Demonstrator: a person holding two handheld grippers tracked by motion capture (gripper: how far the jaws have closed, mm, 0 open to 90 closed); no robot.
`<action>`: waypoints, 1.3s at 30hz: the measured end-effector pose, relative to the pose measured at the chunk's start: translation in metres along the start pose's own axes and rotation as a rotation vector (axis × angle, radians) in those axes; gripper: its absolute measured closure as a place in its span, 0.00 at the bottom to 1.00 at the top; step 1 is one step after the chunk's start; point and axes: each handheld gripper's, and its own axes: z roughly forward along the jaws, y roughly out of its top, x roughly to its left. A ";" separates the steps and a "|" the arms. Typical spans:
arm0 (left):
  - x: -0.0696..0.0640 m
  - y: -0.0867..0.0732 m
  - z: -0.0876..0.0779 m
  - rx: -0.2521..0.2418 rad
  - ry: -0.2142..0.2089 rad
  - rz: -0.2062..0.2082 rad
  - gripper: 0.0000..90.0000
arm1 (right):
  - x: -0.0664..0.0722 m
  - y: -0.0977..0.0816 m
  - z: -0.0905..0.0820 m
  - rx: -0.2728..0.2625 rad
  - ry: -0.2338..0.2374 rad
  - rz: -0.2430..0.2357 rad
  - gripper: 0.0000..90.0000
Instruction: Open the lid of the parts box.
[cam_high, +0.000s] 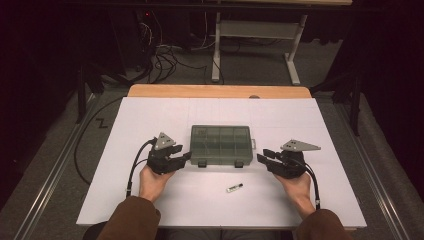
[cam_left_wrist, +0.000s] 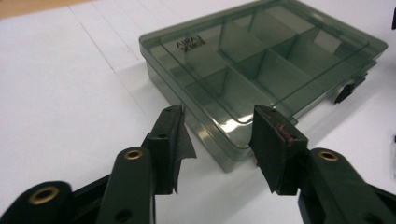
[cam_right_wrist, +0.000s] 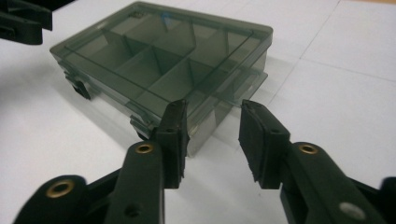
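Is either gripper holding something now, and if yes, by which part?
Nothing is held. The left gripper and right gripper stand open, apart from the closed compartment box.

White-covered table (cam_high: 150, 130), wooden far edge; bearing closed smoke-grey compartment box (cam_high: 221, 145) and small vial (cam_high: 234, 188).

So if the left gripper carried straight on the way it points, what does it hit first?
Most likely the near corner of the smoky plastic compartment box; the left gripper has its open jaws framing that corner, apparently still short of it.
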 end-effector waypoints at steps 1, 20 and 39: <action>0.001 0.001 0.000 0.013 -0.009 -0.003 0.63 | -0.001 0.001 0.000 0.005 0.001 -0.005 0.75; 0.002 0.008 -0.002 0.233 -0.011 0.035 0.94 | -0.001 0.018 0.004 0.276 0.011 -0.136 1.00; -0.008 0.013 0.016 0.329 -0.002 0.094 0.99 | 0.014 0.031 0.025 0.409 0.027 -0.205 1.00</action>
